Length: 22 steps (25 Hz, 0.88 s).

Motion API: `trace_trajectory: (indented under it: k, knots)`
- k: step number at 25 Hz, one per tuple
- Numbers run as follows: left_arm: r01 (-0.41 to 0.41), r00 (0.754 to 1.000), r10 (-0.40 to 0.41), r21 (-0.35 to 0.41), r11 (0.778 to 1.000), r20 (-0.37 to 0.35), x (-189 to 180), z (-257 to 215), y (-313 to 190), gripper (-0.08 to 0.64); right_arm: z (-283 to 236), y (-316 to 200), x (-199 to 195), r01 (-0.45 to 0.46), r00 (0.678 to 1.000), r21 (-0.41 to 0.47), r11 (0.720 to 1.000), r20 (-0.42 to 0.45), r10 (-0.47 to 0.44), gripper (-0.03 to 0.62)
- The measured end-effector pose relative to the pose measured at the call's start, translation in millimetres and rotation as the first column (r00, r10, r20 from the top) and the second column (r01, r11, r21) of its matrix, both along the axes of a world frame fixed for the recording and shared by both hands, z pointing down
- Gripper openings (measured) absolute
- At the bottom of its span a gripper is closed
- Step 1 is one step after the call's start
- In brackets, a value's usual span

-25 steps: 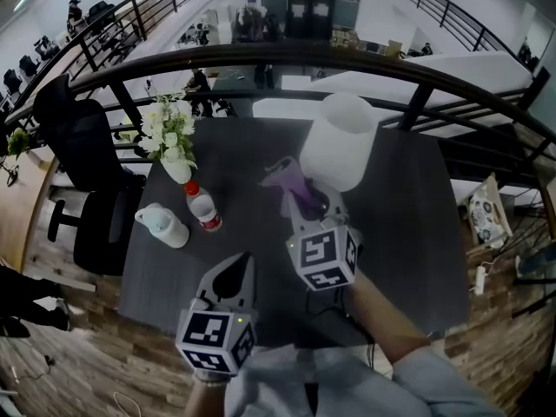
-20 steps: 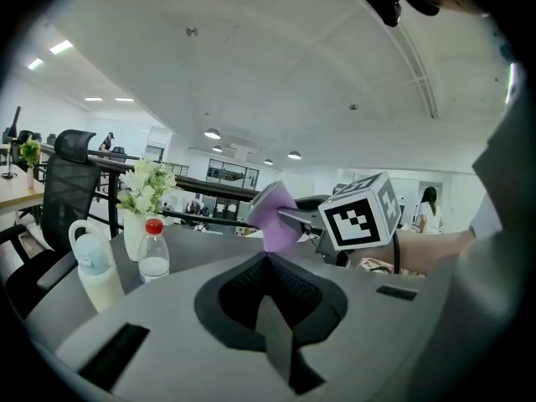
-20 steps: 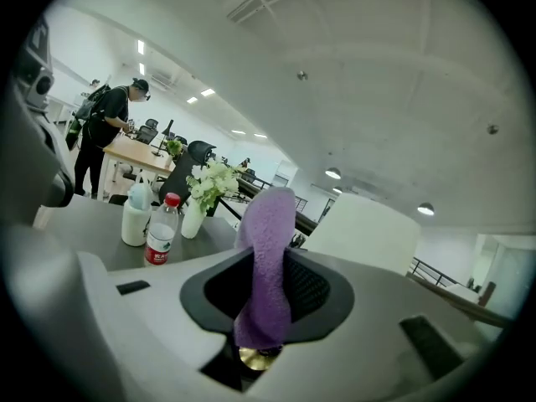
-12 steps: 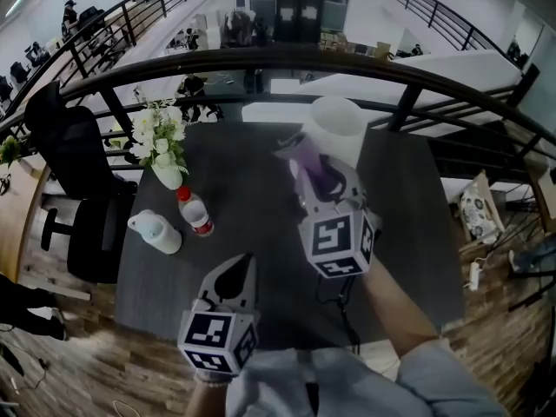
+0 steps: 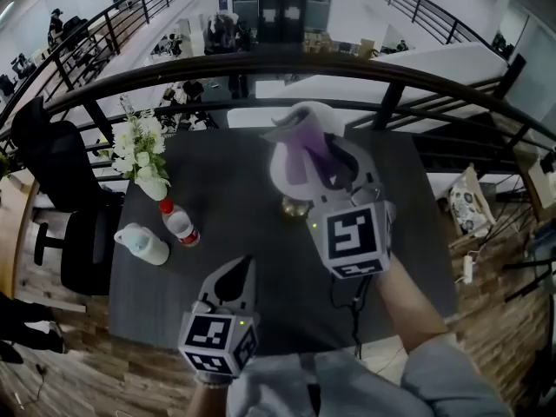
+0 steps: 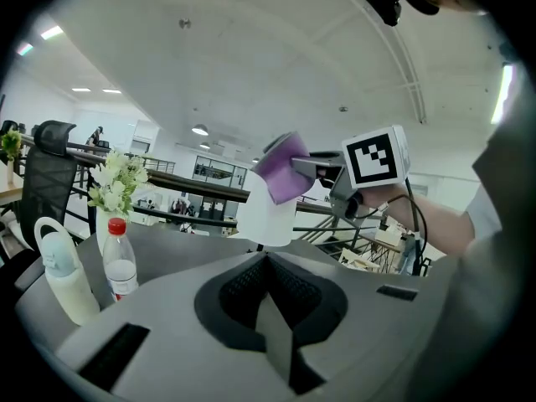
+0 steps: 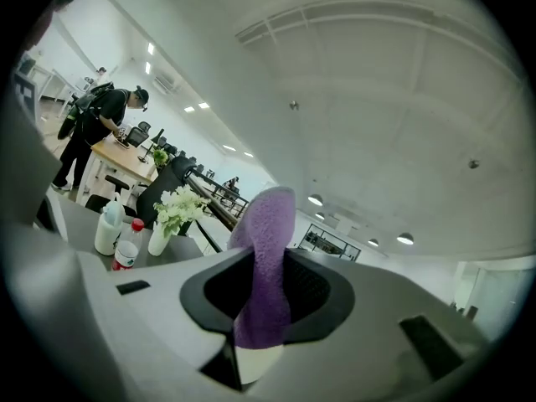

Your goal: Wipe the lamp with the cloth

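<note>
**Status: wipe stroke, upper shade**

- R gripper: jaws closed on the purple cloth. The cloth is pinched mid-fold, so a loose flap stands beyond the tips. Judged reason: the flap, not the hard jaws, meets the shade.
- Lamp: stands upright at the far middle of the dark worktop, near the railing. The cloth lies against the shade's top and L side. Contact looks made, but pressure can't be judged.
- L gripper: jaws together, nothing between them. It is held low at the near edge, well apart from the lamp. Judged reason: parked clear of the R arm's sweep.
- Bottle, white jug and flower vase are grouped at the L side, well apart from the lamp.
- Caution: lamp is unsteadied, so a hard side push may tip it.
</note>
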State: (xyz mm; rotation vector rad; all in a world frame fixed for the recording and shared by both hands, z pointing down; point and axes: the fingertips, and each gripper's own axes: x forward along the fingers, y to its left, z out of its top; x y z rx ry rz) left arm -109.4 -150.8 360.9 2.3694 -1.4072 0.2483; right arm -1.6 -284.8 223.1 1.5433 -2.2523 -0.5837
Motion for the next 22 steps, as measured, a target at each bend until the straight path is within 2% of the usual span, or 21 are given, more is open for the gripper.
trace_trajectory:
  k: [10,18,22]
  knots:
    - [0.01,1.0,-0.01,0.018,1.0,-0.002,34,-2,-14,0.009,-62,-34,59,0.014,0.998,0.078,0.997,0.054,-0.018,0.097]
    - [0.032,0.999,-0.032,0.018,0.999,0.006,49,-4,-23,0.009,-73,-81,87,0.07,0.998,0.138,0.988,-0.006,-0.07,0.097]
    - [0.064,0.998,-0.065,0.015,0.998,0.018,50,-1,-26,0.009,-68,-107,94,0.115,0.993,0.135,0.984,-0.055,-0.108,0.097]
